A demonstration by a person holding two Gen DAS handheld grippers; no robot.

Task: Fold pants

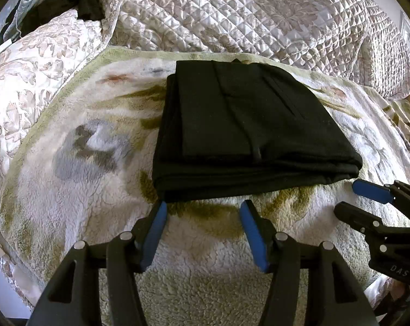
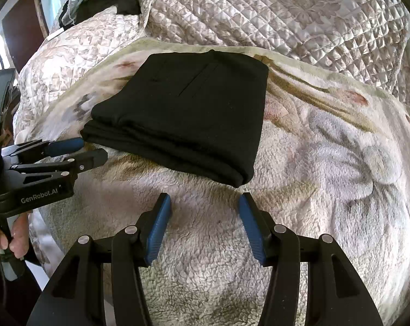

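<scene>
1. Though already stacked into a thick black rectangle, pants [image 1: 248, 133] lying on fleece blanket [image 1: 101, 163], at twelve o'clock from both claws; quilted cover [image 1: 245, 16] beyond at twelve.
2. Left gripper [image 1: 203, 207]: jaws parted about halfway, nothing between the blue pads, tips just short of the near folded edge, not touching.
3. Right gripper [image 2: 205, 199]: likewise part open and empty, stack's near corner just past its one-o'clock pad.
4. Judged nearly or fully done; fold looks square, layers roughly aligned.
5. Risk: nudging the near edge with a pad on any forward drift, skewing the top layers.
6. Risk: snagging the fleece pile instead of cloth if closed here, dragging blanket and stack together.
7. Risk: pinching only the top layer on a regrip, so the bundle peels open.
</scene>
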